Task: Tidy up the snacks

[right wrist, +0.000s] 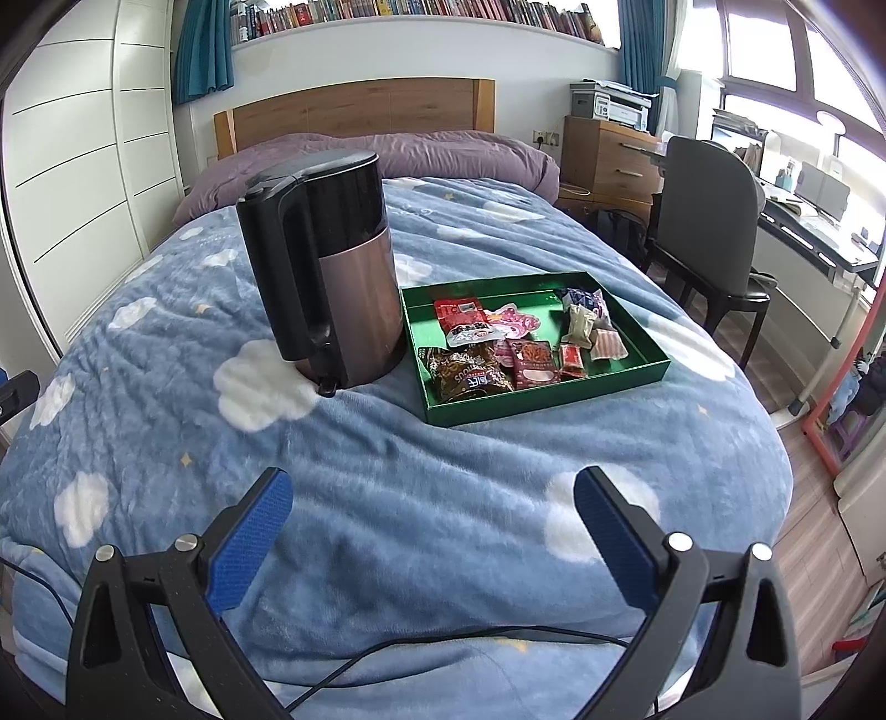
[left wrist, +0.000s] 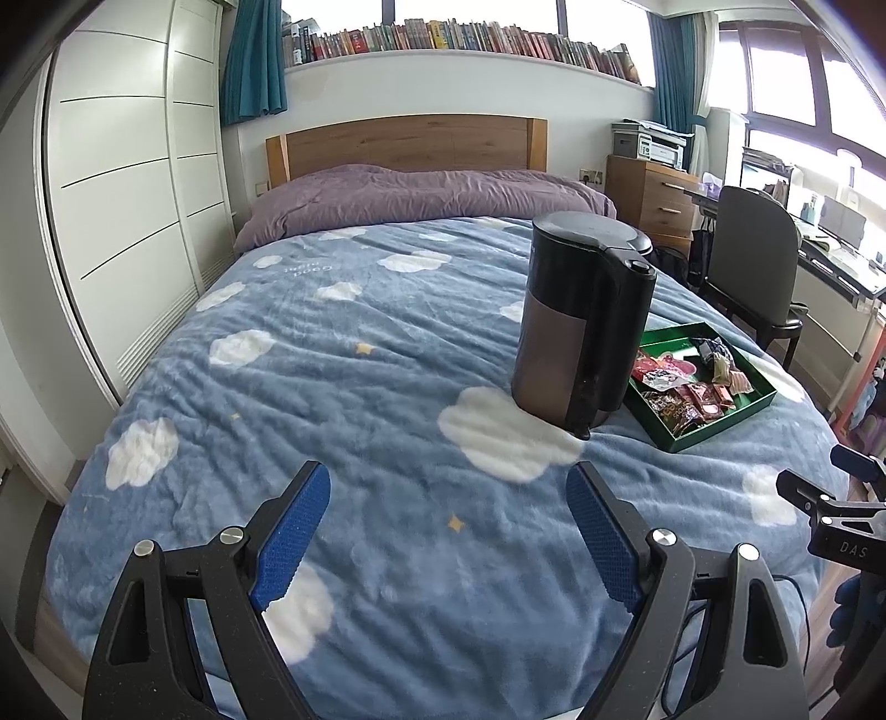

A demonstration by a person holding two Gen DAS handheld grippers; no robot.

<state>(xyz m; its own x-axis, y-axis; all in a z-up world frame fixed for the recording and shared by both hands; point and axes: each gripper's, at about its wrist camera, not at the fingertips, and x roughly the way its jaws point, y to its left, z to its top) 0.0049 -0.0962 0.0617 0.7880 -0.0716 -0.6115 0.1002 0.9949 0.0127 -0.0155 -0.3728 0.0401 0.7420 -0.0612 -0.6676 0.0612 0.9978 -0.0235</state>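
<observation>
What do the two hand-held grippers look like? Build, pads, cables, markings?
Both match: the left hand-held gripper and right hand-held gripper have black, triangular cut-out finger frames with silver round bolts and textured blue pads. A thin black cable trails under the right one. In the left view, the right unit's black body shows white "DAS" lettering.

Bedroom, daylight from windows [right wrist: 775,50] at right. Bed [right wrist: 443,471] under blue cloud-print blanket, wooden headboard [right wrist: 354,108], purple duvet [left wrist: 421,199]. White wardrobe [left wrist: 122,183] left. Book row [left wrist: 454,41] on ledge above, teal curtains [left wrist: 252,61]. Wooden dresser [right wrist: 609,160], dark chair [right wrist: 709,210], table [right wrist: 819,232] right.
</observation>
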